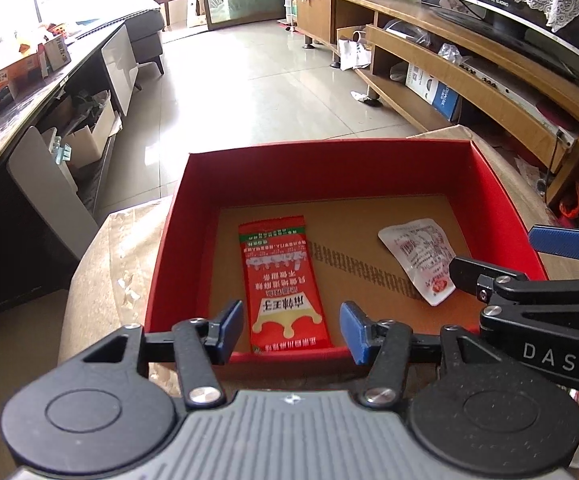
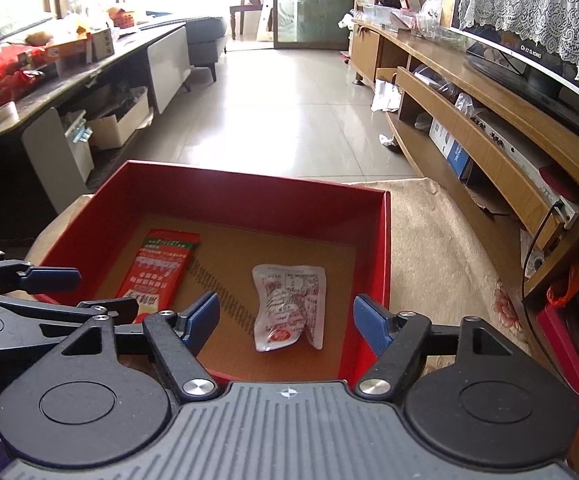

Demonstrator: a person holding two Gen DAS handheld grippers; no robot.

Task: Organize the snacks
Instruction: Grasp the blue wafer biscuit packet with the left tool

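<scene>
Snacks, a long red foil packet (image 1: 285, 284) left and a clear crumpled pouch (image 2: 289, 306) right, lie in the red cardboard box (image 1: 321, 168), both grippers' fingers spread empty above its near edge, so fetching further snacks seems next.

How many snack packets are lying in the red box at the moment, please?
2: a long red packet on the left of the red box, and a white packet on the right. Nothing looks hidden.
</scene>
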